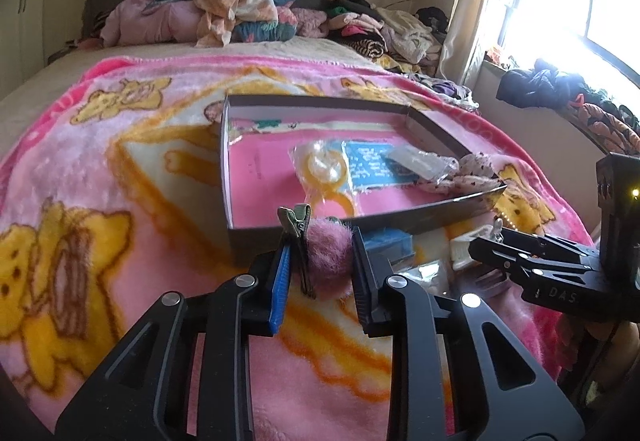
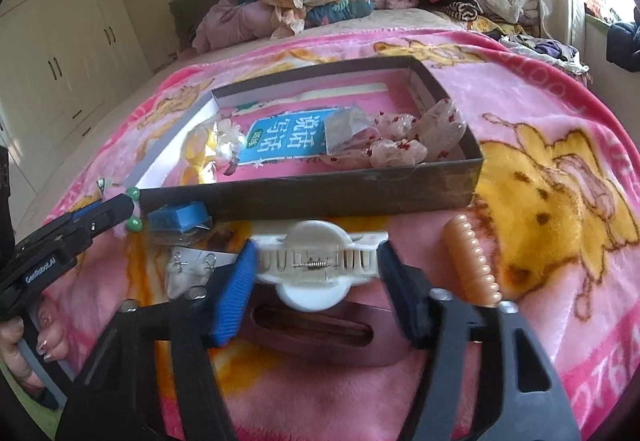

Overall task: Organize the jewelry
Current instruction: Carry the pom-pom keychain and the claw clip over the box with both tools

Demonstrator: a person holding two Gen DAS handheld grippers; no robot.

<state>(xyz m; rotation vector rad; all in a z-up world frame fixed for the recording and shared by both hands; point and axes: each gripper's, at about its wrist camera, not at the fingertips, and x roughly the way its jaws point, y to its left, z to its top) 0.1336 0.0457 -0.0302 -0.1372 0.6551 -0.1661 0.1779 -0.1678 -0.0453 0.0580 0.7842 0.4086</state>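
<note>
My left gripper is shut on a pink fuzzy pom-pom hair clip, whose metal clip end sticks up beside the blue pad. It hangs just in front of the near wall of a shallow dark cardboard box. In the right wrist view my right gripper has its pads pressed on both ends of a white claw hair clip low over the pink blanket, in front of the box. The left gripper shows at the left edge there, and the right gripper at the right of the left wrist view.
The box holds a blue card, bagged yellow rings and sheer dotted hair bows. On the blanket lie a peach ribbed clip, a maroon barrette, a small blue box and bagged earrings. Clothes are piled at the headboard.
</note>
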